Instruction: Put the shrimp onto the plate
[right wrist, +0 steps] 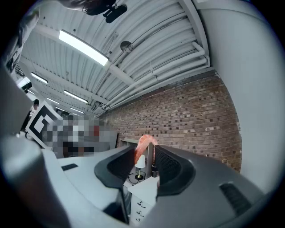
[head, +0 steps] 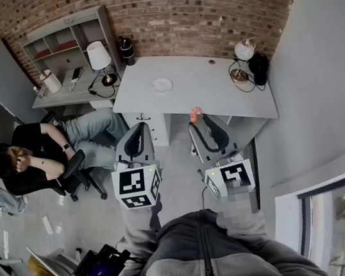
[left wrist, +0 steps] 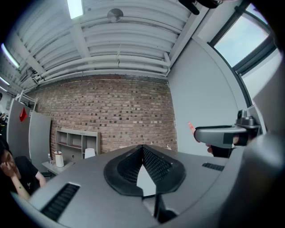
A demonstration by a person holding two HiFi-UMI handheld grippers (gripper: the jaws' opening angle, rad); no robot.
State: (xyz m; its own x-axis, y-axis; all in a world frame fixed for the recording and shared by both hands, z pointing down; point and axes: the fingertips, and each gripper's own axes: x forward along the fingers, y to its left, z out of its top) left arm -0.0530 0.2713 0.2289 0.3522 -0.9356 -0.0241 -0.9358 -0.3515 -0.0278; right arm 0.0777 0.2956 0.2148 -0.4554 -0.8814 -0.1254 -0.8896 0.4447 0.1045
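A small white plate [head: 162, 85] sits on the white desk [head: 217, 94] by the brick wall. A pink-orange shrimp [head: 195, 114] hangs in the air in front of the desk's near edge, with my right gripper [head: 198, 121] shut on it. In the right gripper view the shrimp [right wrist: 143, 148] curves up between the two dark pads [right wrist: 171, 167]. To the left of it my left gripper [head: 136, 129] is held at about the same height; its jaws [left wrist: 142, 149] meet at the tips with nothing between them. The left gripper view also shows the shrimp's tip [left wrist: 191, 128] sticking out of the right gripper.
A lamp [head: 241, 57] and a black object [head: 258, 66] stand at the desk's right end. A shelf unit [head: 71, 49] with a white lamp [head: 99, 56] stands to the left. A person [head: 39, 155] sits on a chair at the left. A grey wall [head: 319, 78] closes the right side.
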